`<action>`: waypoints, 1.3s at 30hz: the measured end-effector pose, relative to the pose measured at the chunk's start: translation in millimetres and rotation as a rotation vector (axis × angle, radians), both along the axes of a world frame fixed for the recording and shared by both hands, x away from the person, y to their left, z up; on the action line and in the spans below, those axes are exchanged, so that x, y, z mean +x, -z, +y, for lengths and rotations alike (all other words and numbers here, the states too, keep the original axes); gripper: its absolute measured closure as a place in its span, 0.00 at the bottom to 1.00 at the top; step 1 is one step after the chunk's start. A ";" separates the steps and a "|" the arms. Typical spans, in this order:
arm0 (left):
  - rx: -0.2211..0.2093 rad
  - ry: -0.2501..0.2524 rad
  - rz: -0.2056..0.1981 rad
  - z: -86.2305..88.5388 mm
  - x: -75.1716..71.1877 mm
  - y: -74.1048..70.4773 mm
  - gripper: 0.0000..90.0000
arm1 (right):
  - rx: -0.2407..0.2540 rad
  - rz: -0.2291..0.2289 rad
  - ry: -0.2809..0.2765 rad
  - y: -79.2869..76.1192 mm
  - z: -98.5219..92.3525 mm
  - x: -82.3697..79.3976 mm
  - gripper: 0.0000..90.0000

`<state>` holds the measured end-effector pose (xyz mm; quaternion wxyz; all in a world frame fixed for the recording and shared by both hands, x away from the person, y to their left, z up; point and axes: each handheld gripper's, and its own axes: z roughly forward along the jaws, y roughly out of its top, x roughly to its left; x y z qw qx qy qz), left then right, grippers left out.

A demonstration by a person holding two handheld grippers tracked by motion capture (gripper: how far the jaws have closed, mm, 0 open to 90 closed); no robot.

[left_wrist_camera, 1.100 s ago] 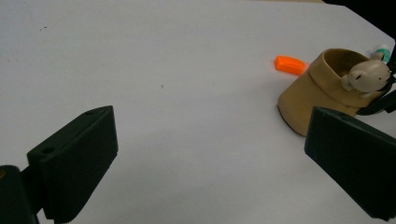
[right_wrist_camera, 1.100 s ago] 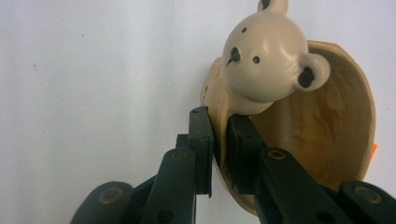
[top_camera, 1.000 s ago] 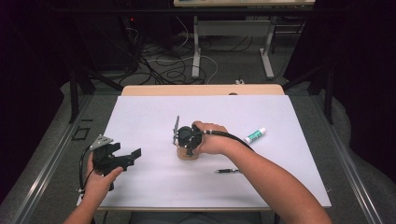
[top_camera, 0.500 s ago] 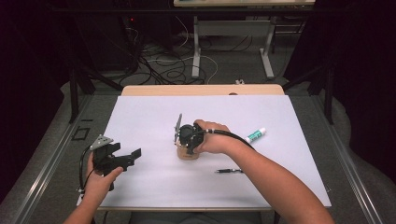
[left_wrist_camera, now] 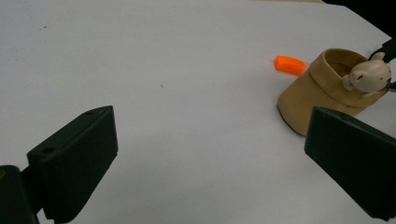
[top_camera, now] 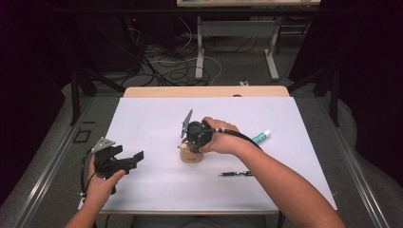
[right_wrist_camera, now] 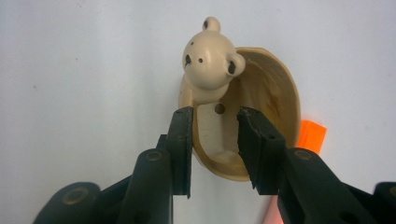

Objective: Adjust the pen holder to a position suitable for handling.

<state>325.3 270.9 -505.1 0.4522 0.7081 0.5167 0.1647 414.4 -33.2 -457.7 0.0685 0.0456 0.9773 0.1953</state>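
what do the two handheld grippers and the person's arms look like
Both grippers, left and right, are black with two flat, blocky jaws. Each carries a grey three-cornered plate on top and trails a black cable. The forearms are bare, no sleeves in sight.

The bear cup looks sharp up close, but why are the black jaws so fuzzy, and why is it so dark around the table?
Right gripper view: the bear cup is in focus, while the jaw bases nearest the lens blur. Left gripper view: the jaws are soft and the orange piece slightly hazy. High view: light falls on the white table; the room around stays nearly black.
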 end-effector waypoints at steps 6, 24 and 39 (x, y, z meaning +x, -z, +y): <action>0.000 0.001 0.000 0.0 0.0 -0.1 0.03 | 0.036 -0.009 0.049 -7.2 -9.3 -0.2 0.67; 0.002 0.002 0.000 -0.7 -0.2 -0.1 0.03 | 0.146 -0.022 0.175 -8.6 -35.2 0.6 0.45; 0.005 0.002 0.001 -0.1 -0.2 -0.2 0.03 | 0.131 -0.026 0.321 -6.9 -46.2 9.0 0.28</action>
